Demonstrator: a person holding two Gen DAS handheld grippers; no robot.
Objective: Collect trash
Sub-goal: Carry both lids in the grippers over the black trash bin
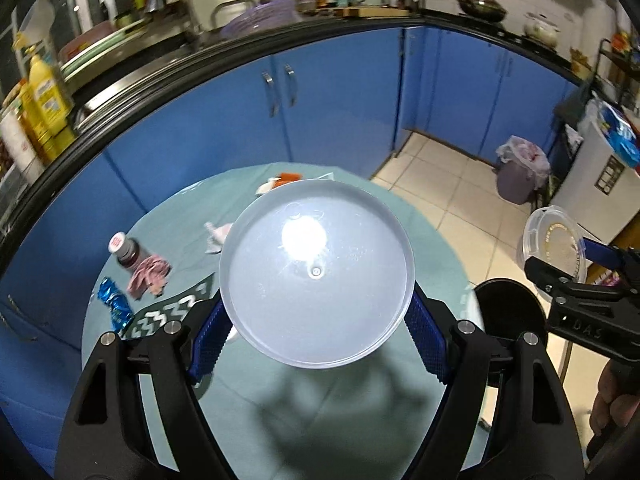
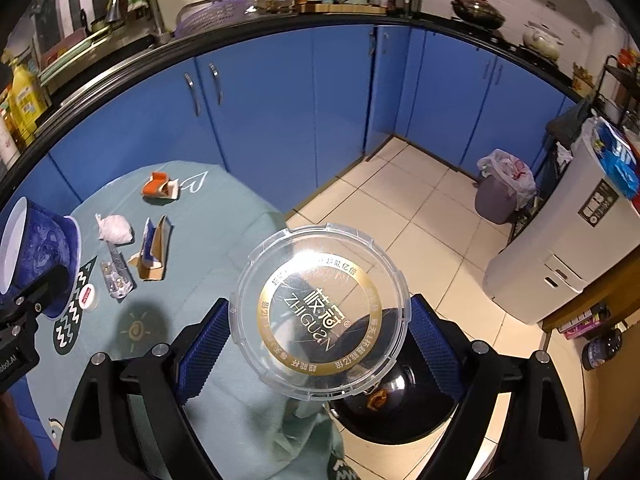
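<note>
Holding a blue paper bowl (image 1: 316, 276) bottom-up, my left gripper (image 1: 316, 336) has its blue pads pressed against the bowl's sides, above the teal tablecloth (image 1: 320, 408). My right gripper (image 2: 320, 344) clamps a clear round lid (image 2: 322, 312) with gold lettering by its rim, hanging over the tablecloth's edge above a black stool (image 2: 400, 404). Scraps lie on the tablecloth: a crumpled white tissue (image 2: 115, 228), torn cardboard (image 2: 154, 252), an orange-and-white wrapper (image 2: 160, 187), a blue foil wrapper (image 1: 116, 306). Well beyond the tablecloth, on the tiled floor, stands a lined bin (image 2: 502, 190).
</note>
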